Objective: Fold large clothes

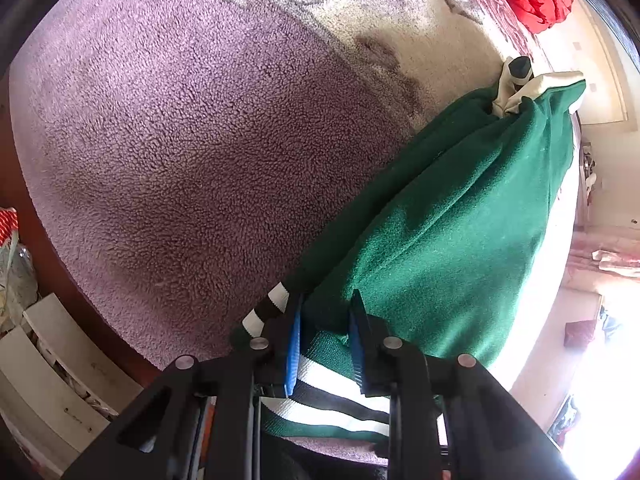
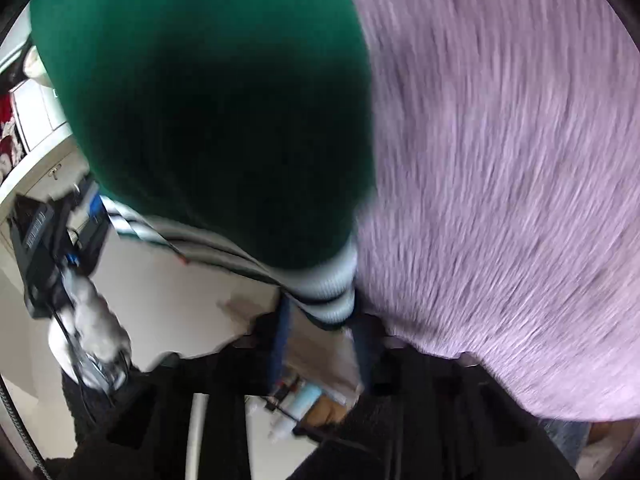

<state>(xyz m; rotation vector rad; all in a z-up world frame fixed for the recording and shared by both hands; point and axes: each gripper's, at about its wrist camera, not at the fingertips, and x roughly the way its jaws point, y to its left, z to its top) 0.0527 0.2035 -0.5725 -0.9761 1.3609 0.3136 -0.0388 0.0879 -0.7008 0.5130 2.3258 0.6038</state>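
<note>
Both claws, left gripper (image 1: 325, 320) and right gripper (image 2: 320, 324), grasp the green jacket's (image 1: 440, 220) striped hem (image 1: 340, 380), apparently to spread it over the purple blanket (image 1: 180, 140).

Matt green fleece garment (image 1: 460, 208), nubbly blanket (image 1: 180, 140)

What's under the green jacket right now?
The green fleece jacket with striped ribbed hem lies over the fuzzy lilac blanket, its hem in the left tool. Anything beneath its folds is hidden.
</note>
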